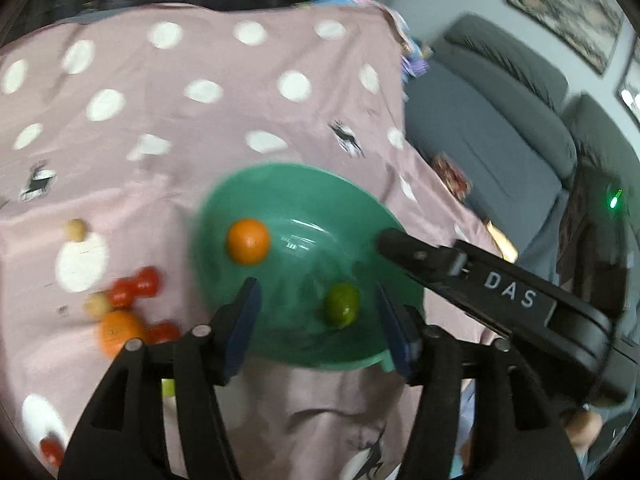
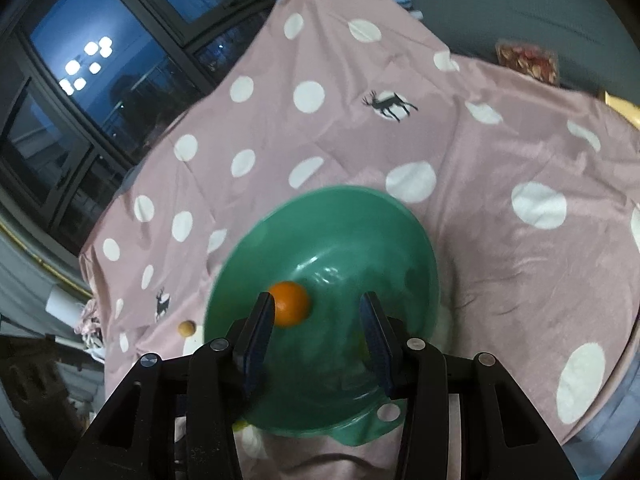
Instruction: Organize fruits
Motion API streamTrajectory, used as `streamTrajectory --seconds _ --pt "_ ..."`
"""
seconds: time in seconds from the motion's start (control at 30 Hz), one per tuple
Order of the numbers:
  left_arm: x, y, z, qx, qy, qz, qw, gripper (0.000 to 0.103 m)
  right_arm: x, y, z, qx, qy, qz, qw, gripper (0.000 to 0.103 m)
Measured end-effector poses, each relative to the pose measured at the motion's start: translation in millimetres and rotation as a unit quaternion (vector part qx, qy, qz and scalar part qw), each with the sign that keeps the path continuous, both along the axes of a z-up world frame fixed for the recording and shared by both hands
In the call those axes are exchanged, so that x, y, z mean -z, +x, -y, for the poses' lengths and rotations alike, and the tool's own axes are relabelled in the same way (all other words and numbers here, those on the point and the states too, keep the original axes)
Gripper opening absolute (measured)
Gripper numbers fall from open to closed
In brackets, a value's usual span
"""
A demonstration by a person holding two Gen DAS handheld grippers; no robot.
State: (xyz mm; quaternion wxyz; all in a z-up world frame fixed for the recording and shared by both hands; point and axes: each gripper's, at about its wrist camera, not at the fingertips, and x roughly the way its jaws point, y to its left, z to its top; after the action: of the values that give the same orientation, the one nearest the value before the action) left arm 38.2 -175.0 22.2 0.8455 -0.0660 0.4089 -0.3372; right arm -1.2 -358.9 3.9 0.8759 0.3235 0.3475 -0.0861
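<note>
A green bowl [image 1: 304, 196] [image 2: 320, 216] rests on the pink polka-dot cloth [image 1: 160, 92]. An orange [image 1: 248, 241] [image 2: 290, 304] and a lime [image 1: 341, 305] lie inside it. My left gripper [image 1: 320, 322] hovers over the bowl's near side, open, with the lime loose between its blue pads and touching neither. The right gripper [image 2: 318, 336] hangs over the bowl, jaws apart with nothing between them; the left wrist view shows its finger [image 1: 400, 246] reaching over the right rim. On the cloth to the left lie another orange [image 1: 118, 330], red fruits [image 1: 136, 286] and small tan fruits [image 1: 76, 230].
A grey sofa [image 1: 480, 128] runs along the table's right side, with a snack bag [image 1: 452, 176] by the cloth's edge. Dark windows [image 2: 100, 60] stand beyond the far left edge. One tan fruit [image 2: 187, 328] sits just left of the bowl. Another red fruit [image 1: 52, 452] lies near left.
</note>
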Motion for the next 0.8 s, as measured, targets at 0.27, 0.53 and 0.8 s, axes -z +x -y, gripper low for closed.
streamTrajectory --seconds 0.27,0.53,0.8 --pt "-17.7 -12.1 -113.2 -0.132 0.019 0.024 0.9908 0.079 -22.2 3.7 -35.1 -0.056 -0.026 0.034 0.998 0.050" --pt "17.4 -19.7 -195.9 -0.230 0.018 -0.013 0.9729 0.083 -17.7 31.1 -108.6 -0.170 -0.056 -0.001 0.984 0.052" --pt "52.0 -10.4 -221.4 -0.263 0.043 -0.059 0.9621 0.083 25.9 68.0 -181.7 -0.245 -0.090 -0.076 0.962 0.052"
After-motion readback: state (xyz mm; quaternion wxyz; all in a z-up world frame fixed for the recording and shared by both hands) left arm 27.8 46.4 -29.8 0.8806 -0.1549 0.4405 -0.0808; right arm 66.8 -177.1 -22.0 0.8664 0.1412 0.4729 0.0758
